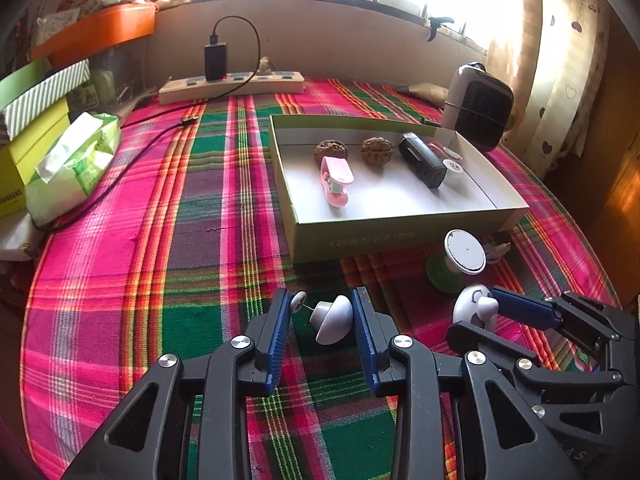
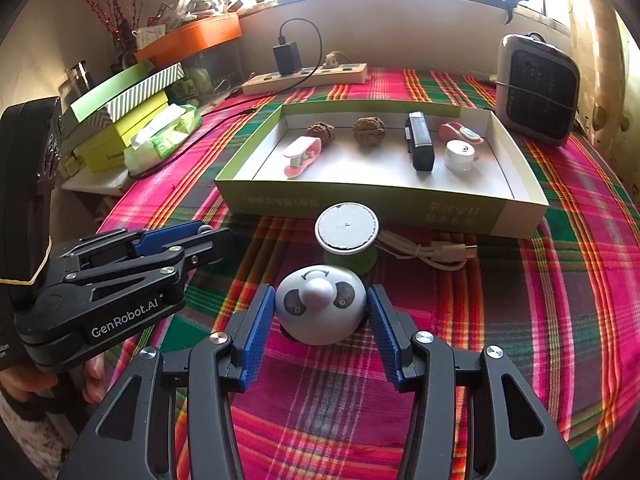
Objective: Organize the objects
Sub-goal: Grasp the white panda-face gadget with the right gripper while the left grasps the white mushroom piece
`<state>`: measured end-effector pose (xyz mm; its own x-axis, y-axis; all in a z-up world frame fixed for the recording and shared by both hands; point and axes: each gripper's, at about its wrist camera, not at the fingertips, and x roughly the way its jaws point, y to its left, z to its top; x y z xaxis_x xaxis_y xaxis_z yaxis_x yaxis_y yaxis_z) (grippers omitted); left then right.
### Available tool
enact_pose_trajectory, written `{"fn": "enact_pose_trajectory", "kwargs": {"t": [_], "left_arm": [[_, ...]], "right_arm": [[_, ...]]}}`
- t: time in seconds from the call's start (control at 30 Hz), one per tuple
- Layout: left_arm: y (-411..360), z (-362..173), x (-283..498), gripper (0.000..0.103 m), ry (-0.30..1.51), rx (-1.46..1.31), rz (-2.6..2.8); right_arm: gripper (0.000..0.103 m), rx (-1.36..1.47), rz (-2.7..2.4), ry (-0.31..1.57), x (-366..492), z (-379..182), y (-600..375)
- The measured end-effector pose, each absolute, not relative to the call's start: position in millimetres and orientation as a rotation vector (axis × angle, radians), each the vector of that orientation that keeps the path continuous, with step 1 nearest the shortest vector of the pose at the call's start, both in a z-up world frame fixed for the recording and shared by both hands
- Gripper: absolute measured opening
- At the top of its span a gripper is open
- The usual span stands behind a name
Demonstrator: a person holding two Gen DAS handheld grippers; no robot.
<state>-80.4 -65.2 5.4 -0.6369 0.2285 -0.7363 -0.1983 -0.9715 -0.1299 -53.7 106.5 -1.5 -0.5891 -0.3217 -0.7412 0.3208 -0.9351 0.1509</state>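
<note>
Right wrist view: panda dome [image 2: 320,306] on the plaid surface [image 2: 520,320], near the open box [image 2: 384,200]. Right tongs [image 2: 320,336] clamped on its sides; smooth, light, likely slippery, so grip low. Left tongs [image 1: 322,320] bracket a grey knob [image 1: 334,318]; contact unclear.

Both wrist cameras look steeply down, close over the plaid table, toward the open box [image 1: 400,236] [image 2: 380,200], their shared landmark.

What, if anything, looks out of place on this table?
A white cable lies loosely bundled on the cloth outside the box, and the white disc beside it sits tilted on its green base.
</note>
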Motion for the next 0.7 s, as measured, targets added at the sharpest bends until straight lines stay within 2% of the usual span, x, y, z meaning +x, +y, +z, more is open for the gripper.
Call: {"fn": "enact_pose_trajectory", "kwargs": {"t": [0.7], "left_arm": [[-53.7, 24.4, -70.4, 0.03, -0.032, -1.133, 2.657]], "right_arm": [[0.049, 1.117, -2.541, -0.024, -49.2, 12.6, 125.3]]}}
